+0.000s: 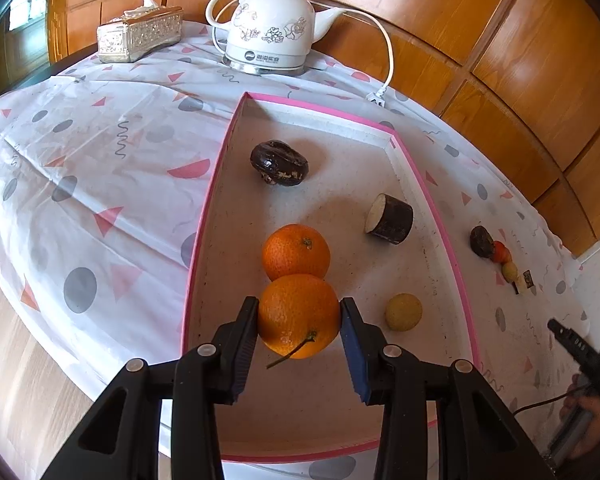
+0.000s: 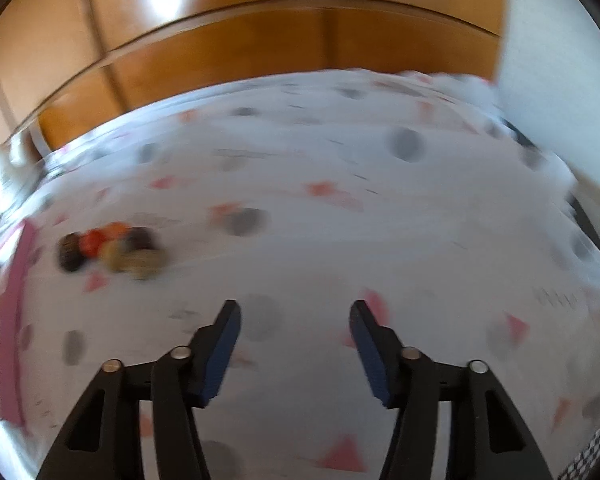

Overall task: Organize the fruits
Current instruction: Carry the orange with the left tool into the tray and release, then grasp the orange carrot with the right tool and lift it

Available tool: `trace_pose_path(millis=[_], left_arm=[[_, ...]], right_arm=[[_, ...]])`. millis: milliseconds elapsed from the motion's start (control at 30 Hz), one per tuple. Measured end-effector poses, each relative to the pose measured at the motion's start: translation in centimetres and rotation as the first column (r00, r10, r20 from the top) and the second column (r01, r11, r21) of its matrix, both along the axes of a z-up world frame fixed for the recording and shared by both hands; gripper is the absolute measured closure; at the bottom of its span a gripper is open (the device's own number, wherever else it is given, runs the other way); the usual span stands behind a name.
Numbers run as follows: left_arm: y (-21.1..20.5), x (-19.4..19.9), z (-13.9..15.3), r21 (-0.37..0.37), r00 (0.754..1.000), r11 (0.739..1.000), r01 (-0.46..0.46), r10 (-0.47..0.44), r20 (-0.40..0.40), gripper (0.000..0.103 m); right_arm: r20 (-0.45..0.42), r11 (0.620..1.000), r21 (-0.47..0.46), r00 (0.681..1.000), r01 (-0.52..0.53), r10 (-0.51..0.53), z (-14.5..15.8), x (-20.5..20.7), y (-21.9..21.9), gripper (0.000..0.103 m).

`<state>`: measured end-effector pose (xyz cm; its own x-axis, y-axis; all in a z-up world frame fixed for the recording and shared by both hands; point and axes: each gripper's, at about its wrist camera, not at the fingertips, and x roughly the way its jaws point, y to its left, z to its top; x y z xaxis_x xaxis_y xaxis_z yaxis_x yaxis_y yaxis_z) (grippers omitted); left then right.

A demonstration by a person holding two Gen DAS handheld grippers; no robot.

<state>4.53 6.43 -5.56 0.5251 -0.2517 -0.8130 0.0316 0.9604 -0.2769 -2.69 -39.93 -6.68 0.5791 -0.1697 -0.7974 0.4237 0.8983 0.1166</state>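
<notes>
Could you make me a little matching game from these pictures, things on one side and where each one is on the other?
Things:
1. stemmed orange
2. teapot
3. small yellow fruit
4. tissue box

Places:
A. far left corner of the tablecloth
B. between the left gripper's fingers
C. on the tray floor, right of the held orange
D. behind the tray, near the wooden wall

Pairs: 1-B, 2-D, 3-C, 4-A
</notes>
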Motion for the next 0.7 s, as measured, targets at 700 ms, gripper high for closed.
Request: trace_pose_path(millis=[700], left_arm=[[0.9,-0.7,1.2,0.019,0.998,0.999,-0.047,0.046,0.048,0.053]], right_arm=[[-0.133,0.857,-0.042,0.853,-0.513,0.504,1.5,13.1,9.0,0.07]])
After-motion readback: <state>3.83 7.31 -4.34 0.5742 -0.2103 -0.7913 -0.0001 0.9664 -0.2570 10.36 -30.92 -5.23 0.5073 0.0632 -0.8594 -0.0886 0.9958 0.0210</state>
